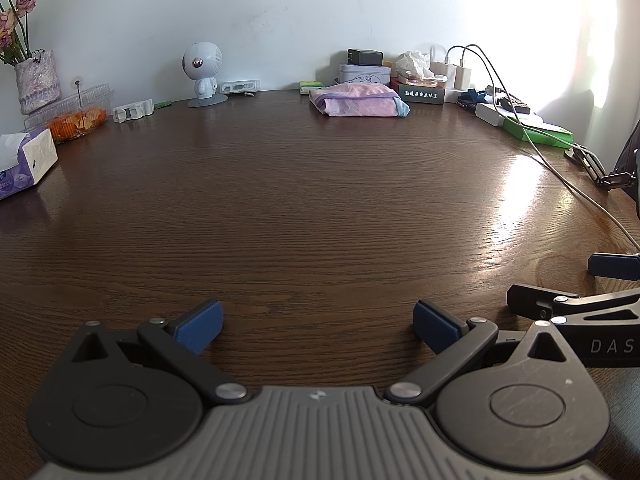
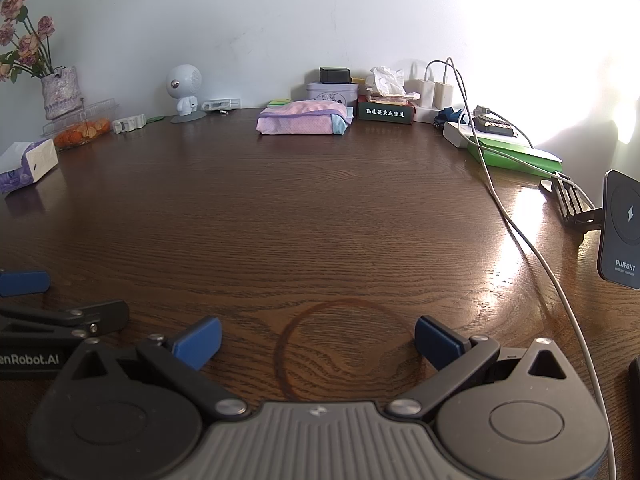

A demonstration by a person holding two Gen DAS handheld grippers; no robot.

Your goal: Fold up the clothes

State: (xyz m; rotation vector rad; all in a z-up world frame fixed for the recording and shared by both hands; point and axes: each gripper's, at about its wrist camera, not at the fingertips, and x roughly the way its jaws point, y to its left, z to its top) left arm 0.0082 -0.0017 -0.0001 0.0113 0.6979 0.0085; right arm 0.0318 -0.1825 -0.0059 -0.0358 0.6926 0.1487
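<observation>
**Both hand-held grippers wide open over a bare desk, folded clothes at the far edge**

Left wrist view: the left hand-held gripper (image 1: 318,326) sits low over the dark wooden desk (image 1: 300,200), its blue pads (image 1: 198,326) spread wide with nothing between them. Part of the right hand-held gripper (image 1: 576,284) shows just beside it at the right edge, its own fingers apart too. The folded clothes (image 1: 358,100), a pink and lilac stack with a light blue layer showing at one end, lie well away at the back of the desk, near the wall. The wood between is bare. Beside the stack stand a dark box with white lettering (image 1: 420,94) and a tin (image 1: 364,73). A white robot figurine (image 1: 202,70) stands further left, a tissue pack (image 1: 24,160) and a vase of dried roses (image 1: 36,80) at the far left. A white cable (image 1: 560,168) trails along the right side.

Right wrist view: the right hand-held gripper (image 2: 318,340) is likewise spread wide and holds nothing, above a faint ring mark (image 2: 344,344) in the wood. The left hand-held gripper (image 2: 60,300) shows at the left edge. The folded clothes (image 2: 302,120) lie far ahead, touching neither tool. A wireless charger stand (image 2: 622,232) stands at the right, the cable (image 2: 552,272) running past it.
</observation>
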